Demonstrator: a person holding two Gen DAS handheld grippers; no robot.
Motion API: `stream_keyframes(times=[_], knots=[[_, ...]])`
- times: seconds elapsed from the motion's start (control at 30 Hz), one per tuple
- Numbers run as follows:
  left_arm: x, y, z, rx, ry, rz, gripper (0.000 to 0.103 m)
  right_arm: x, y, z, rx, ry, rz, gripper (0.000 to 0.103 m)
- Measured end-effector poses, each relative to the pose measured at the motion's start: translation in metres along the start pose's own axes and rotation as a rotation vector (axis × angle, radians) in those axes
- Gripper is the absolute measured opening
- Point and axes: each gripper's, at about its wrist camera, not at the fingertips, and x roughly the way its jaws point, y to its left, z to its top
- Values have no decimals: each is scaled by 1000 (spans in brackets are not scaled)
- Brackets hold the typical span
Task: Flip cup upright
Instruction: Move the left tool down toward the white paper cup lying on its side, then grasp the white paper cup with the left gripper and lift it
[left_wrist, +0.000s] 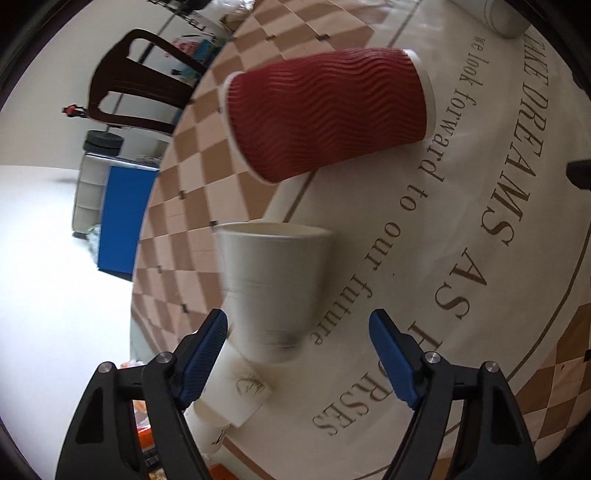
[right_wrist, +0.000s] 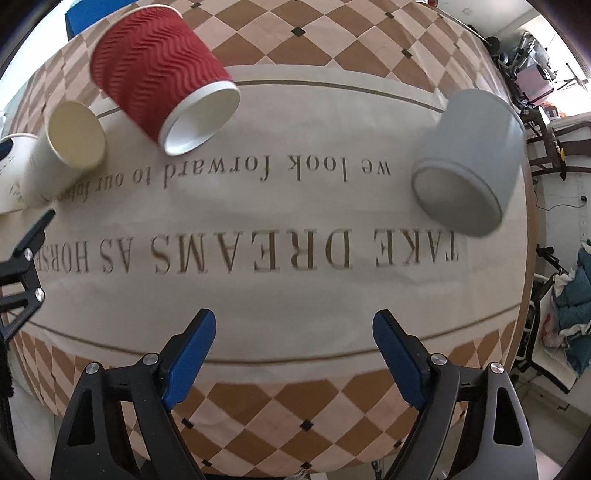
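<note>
- The left claw (left_wrist: 297, 325) is standing wide apart, its blue pads (left_wrist: 207, 354) flanking a blurred white paper cup (left_wrist: 273, 288) without closing on it; whether the left pad is touching the cup wall I cannot tell, because the cup is smeared by motion.
- In the right wrist view that white cup (right_wrist: 68, 147) is lying tilted near the desk's far left corner, its mouth turning toward the camera, just beside the red cup.
- The red ribbed cup (left_wrist: 328, 110) is lying on its side on the desk, close behind the white cup, with its white rim pointing toward the lettering.
- The right claw (right_wrist: 293, 332) is gaping wide over bare cloth at the near edge of the desk, gripping nothing, with open room ahead of it across the printed words.
- A grey cup (right_wrist: 469, 162) is lying on its side near the right edge of the desk, well apart from the other two cups.
- Further white paper cups (left_wrist: 236, 398) are lying under the left claw, near the desk edge.
- The desk (right_wrist: 295, 295) is wearing a cream cloth with gold lettering and a tan checked border.
- Beyond the edge a dark chair (left_wrist: 140, 81) and a blue panel (left_wrist: 122, 218) are standing on a pale floor; clutter is lining the right side of the room.
</note>
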Motion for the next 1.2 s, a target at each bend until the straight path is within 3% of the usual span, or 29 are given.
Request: stream_keyframes(times=[0.07,0.2,0.3,0.47,0.57,0.63,0.7,0.93,1.2], knots=[[7,0,5,-6,15,-21,64,3,-1,7,-8,8,0,88],[20,6,7,-50,49,-64,27,7,-5,16,-22,20,1,88],[23,10,6,-89,63,-81,22,7,-6,23,-27,25,6,88],[-1,22,-4,-159,18,-125,29,4,-11,34,-36,23,29,88],[-24,52,-13,-251,-17,-140,46,2,-9,43,-34,32,55,88],[-33,74,-16,-289,-32,-111,58,-5,-9,48,-34,35,74,88],[-35,102,-17,-318,-26,-74,64,-13,-8,55,-41,29,87,88],[13,174,-11,-388,96,-37,64,-51,7,87,-30,-29,123,88],[86,191,0,-370,212,-64,64,-71,21,117,27,-45,145,88]])
